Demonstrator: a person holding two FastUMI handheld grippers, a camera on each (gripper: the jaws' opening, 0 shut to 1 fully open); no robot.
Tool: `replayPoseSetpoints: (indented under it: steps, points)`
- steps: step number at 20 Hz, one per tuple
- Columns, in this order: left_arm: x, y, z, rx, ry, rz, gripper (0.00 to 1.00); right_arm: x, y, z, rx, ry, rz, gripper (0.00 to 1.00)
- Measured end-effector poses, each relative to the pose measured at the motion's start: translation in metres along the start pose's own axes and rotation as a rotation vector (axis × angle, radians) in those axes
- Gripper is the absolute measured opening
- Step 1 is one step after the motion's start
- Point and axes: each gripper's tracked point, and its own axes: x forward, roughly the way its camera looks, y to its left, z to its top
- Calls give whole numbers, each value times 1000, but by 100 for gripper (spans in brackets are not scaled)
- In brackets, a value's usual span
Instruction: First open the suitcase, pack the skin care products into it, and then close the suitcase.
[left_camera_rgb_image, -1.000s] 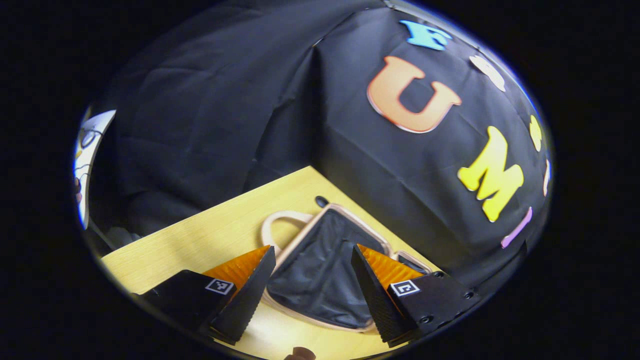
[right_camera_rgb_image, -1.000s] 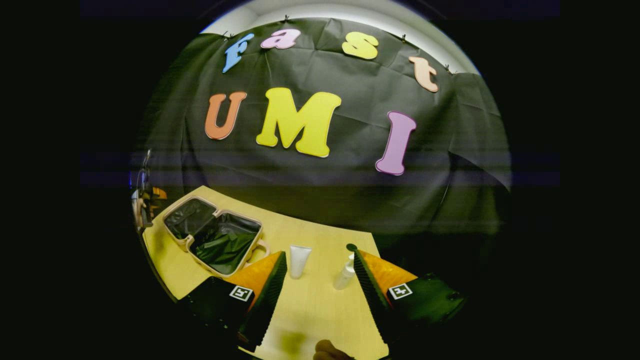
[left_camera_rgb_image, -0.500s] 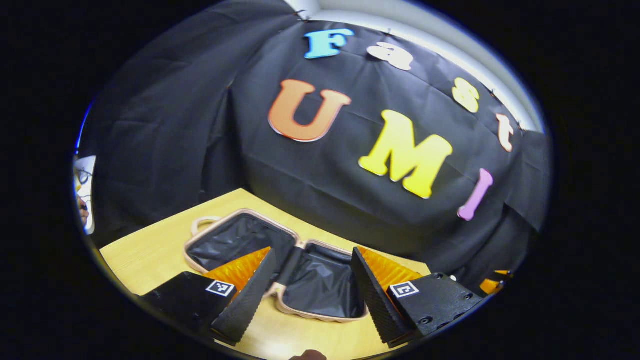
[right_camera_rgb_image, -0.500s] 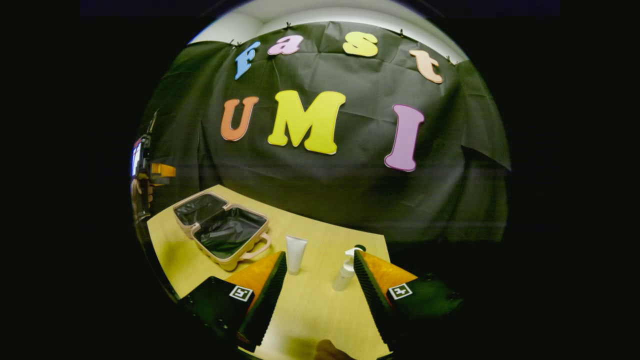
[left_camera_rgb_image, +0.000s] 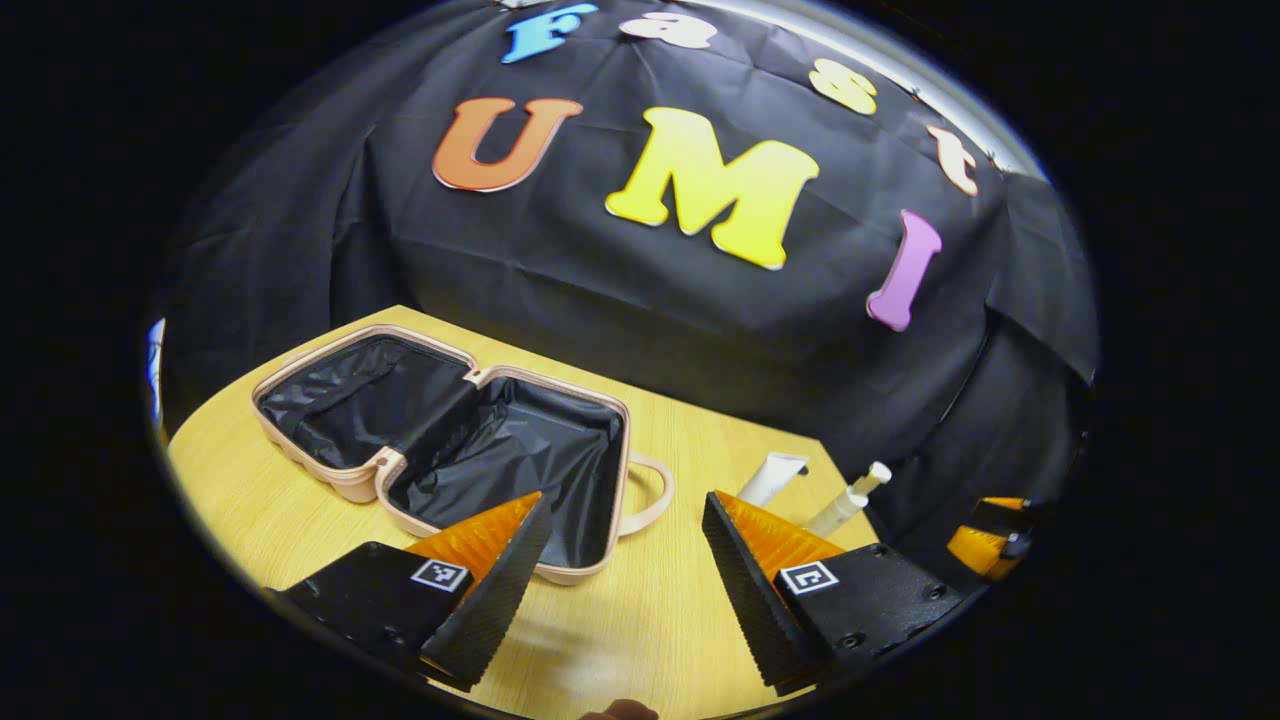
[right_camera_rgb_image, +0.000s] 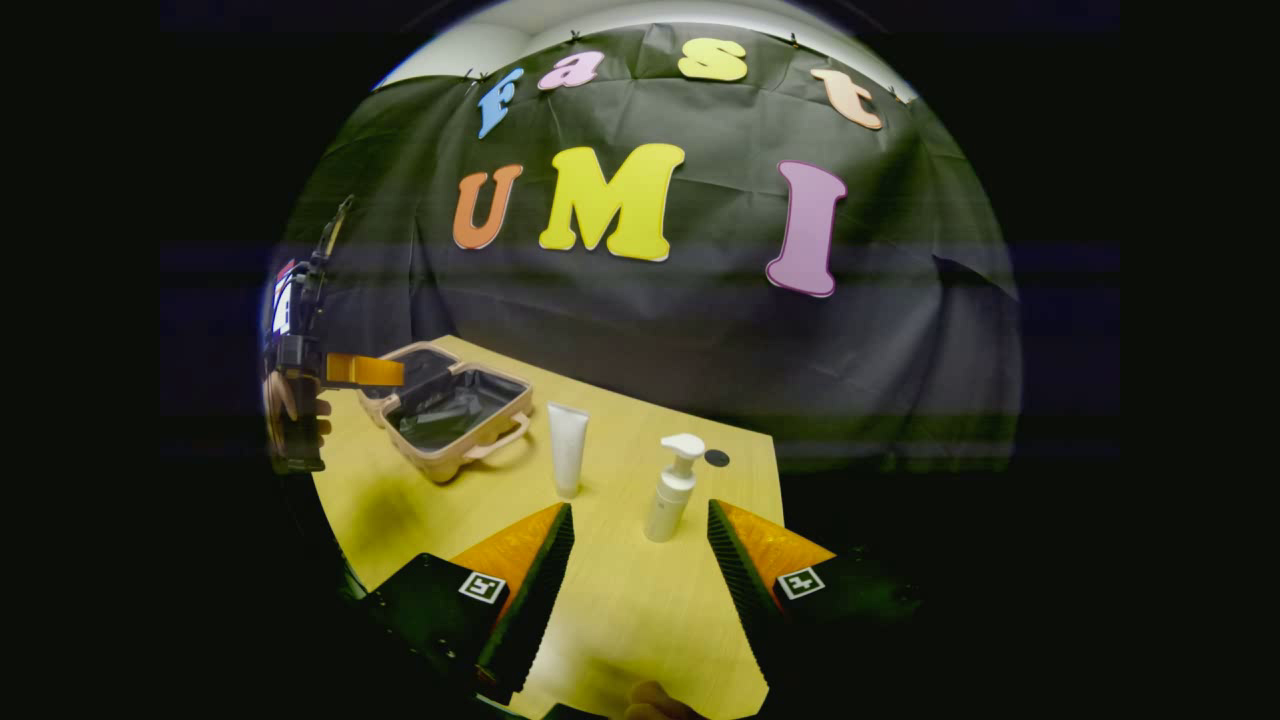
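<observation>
Pale wood-grain table (left_camera_rgb_image: 300, 500), matt; pink hard-shell suitcase (left_camera_rgb_image: 330, 478) at left, lined with crinkled glossy black cloth

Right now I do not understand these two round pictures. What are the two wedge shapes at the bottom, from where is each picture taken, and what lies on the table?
A person holds a hand-held gripper in each hand, and a camera rides on each. The wedges are that gripper's own two fingers. The left hand-held gripper and the right hand-held gripper are both open and hold nothing. On the wooden table lies a small suitcase, open, with a dark lining. Beside it stand a white tube and a white pump bottle, not yet packed.
</observation>
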Motion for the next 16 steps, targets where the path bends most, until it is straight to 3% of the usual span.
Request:
replayPoseSetpoints:
  steps: [5, 10, 13, 16]
  points:
    - [57, -56, -29, 130, 64, -73, 97, -5, -28, -25, 48, 42, -58, 80]
    - [130, -107, -65, 233, 131, -186, 97, -14, -68, -47, 20, 105, -147, 80]
    - [167, -123, -82, 296, 154, -211, 97, -19, -83, -58, 16, 147, -190, 80]
    - [188, -132, -94, 319, 163, -232, 97, -18, -79, -65, 58, 171, -176, 80]
